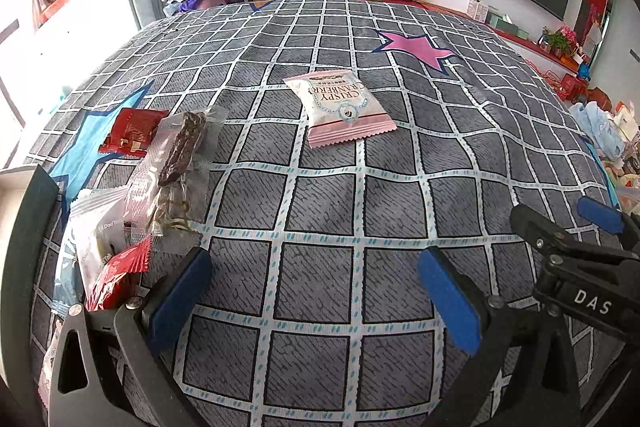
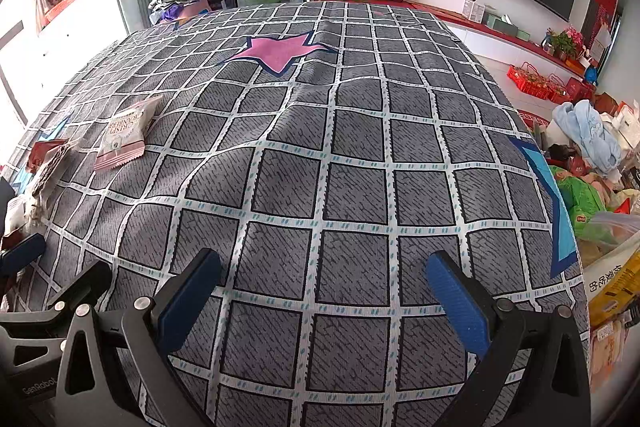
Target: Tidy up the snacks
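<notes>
A pink and white cranberry snack packet (image 1: 340, 107) lies alone on the checked cloth, ahead of my left gripper (image 1: 316, 291), which is open and empty. To its left lies a loose group of snacks: a red packet (image 1: 130, 137), a clear-wrapped dark bar (image 1: 182, 147), a white packet (image 1: 98, 235) and a red wrapper (image 1: 116, 275). My right gripper (image 2: 324, 299) is open and empty over bare cloth. In the right wrist view the pink packet (image 2: 124, 135) is far left, and the snack group (image 2: 44, 159) is at the left edge.
The checked cloth (image 1: 360, 207) with pink star (image 1: 416, 47) covers a table. The right gripper's body (image 1: 580, 267) shows at the right of the left wrist view. Clutter of bags and clothes (image 2: 592, 187) lies beyond the table's right edge. A white box edge (image 1: 16, 187) is far left.
</notes>
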{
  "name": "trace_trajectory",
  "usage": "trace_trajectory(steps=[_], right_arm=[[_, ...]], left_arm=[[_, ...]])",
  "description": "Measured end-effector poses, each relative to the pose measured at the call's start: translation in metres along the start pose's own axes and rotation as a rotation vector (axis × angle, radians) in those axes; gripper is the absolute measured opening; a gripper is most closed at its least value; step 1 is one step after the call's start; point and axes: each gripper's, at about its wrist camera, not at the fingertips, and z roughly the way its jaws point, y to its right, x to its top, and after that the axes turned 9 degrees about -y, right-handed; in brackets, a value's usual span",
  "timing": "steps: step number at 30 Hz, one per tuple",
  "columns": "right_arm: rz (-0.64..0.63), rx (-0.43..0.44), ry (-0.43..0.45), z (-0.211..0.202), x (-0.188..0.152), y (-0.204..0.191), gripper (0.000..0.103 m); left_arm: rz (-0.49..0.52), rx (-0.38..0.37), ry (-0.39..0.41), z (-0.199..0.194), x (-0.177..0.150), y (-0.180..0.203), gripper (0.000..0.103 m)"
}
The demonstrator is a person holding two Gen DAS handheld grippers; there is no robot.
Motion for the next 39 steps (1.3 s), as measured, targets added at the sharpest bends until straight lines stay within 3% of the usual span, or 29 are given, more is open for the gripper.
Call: trace_trajectory(steps=[39], right_arm=[[0.000,0.000,0.000,-0.0001,-0.0003,0.0004,0.103]], left_arm=[[0.000,0.000,0.000,-0.0001,0.0001,-0.0005,0.103]])
